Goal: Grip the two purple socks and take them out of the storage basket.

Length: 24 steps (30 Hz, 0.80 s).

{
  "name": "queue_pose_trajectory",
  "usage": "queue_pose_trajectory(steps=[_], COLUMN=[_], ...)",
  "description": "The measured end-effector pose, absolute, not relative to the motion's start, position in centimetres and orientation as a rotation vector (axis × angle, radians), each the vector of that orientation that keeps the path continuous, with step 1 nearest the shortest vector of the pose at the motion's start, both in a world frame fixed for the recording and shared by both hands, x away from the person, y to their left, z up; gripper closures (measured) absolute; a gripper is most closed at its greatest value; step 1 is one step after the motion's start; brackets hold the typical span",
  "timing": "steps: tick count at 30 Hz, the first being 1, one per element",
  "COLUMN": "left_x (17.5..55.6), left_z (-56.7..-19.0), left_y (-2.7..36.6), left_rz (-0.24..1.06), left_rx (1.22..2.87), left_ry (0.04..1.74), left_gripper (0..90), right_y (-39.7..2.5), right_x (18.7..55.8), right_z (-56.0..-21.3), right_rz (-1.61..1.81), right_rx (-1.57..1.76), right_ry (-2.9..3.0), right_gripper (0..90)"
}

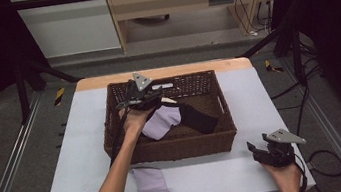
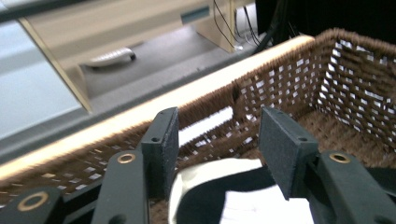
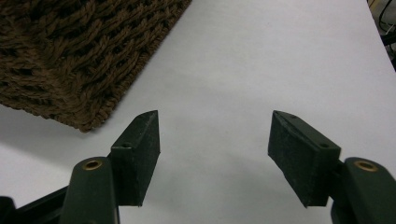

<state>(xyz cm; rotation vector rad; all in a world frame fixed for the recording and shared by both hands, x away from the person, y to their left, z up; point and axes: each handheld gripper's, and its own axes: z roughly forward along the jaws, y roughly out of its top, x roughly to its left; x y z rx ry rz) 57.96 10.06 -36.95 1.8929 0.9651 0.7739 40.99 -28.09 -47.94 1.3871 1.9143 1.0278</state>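
Reaching into the brown woven basket (image 1: 118, 133), the left tongs (image 1: 139, 99) hover near its far wall with jaws spread and nothing between them; the left gripper view places them just above a black-and-cream sock (image 2: 212, 191) lying on the basket floor. Left of centre, on the pale worktop (image 1: 83, 133) in front of the basket, a lilac sock (image 1: 150, 183) lies flat and apart from both tools. Inside the basket, a second lilac sock (image 1: 162, 122) rests against a black sock (image 1: 197, 117), the two overlapping at the middle. At the right, the right tongs (image 1: 259, 150) rest low over the worktop near its front corner, jaws wide apart and empty; the right gripper view shows the basket's outer corner (image 3: 79, 60) just ahead. Likely risks, as judged: closing on overlapped fabric could lift two socks together, and jaws descending too near the wall could snag the weave and drag the basket. A shallow pinch on loose cloth might also slip free during lifting.
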Motion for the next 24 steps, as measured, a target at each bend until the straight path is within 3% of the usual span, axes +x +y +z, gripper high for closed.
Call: queue_pose_trajectory(steps=[13, 24], left_x=[59.3, 59.9], left_z=[-40.3, -41.5], left_y=[9.8, 9.3], left_rz=[0.642, 0.654], left_rx=[2.04, 2.154], left_ry=[1.039, 1.026], left_gripper=[48.5, 48.4], right_y=[-28.1, -28.0], right_x=[41.0, 41.1], right_z=[-48.1, -48.1], right_rz=[1.017, 1.022], right_rx=[1.378, 1.381], right_ry=[1.921, 1.923], right_gripper=[34.7, 34.7])
